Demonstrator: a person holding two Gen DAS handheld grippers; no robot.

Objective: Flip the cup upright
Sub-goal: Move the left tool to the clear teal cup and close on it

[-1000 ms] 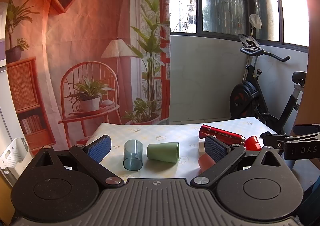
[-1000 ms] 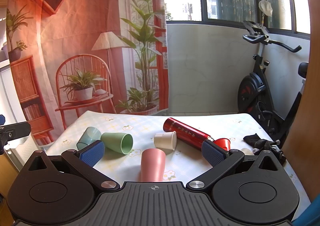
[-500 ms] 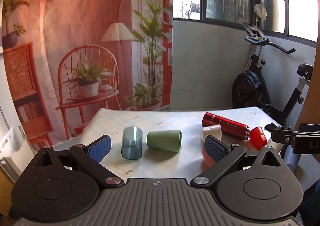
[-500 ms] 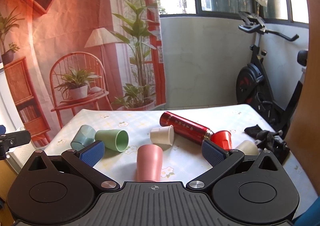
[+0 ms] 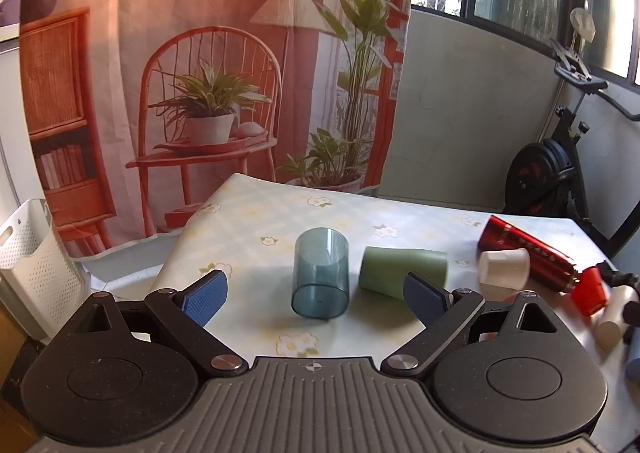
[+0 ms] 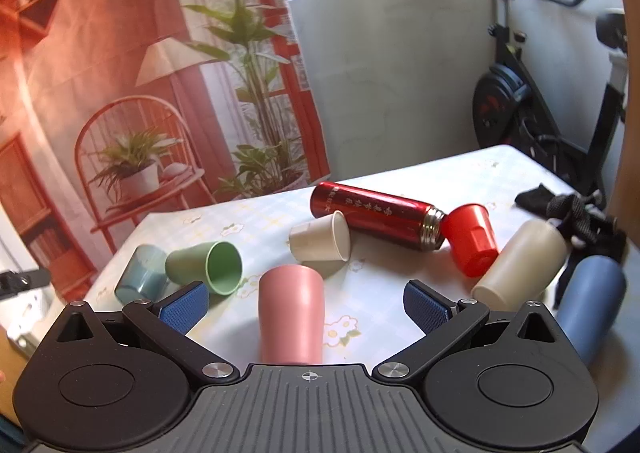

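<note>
Seven cups are lying on the counter (image 6: 400, 309): one blue-tinted clear cup (image 5: 321, 273), one green cup (image 6: 206, 268), one pink cup (image 6: 290, 317), one small white cup (image 6: 320, 241), one red cup (image 6: 472, 240), one cream cup (image 6: 520, 265) and one dark blue cup (image 6: 590, 307). One red flask (image 6: 376, 215) is lying among them, and one black strap (image 6: 576, 213) is sitting near the cream cup.

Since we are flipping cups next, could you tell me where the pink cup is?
In the right wrist view the pink cup lies between the open right gripper fingers, nearest the green cup and white cup.
</note>
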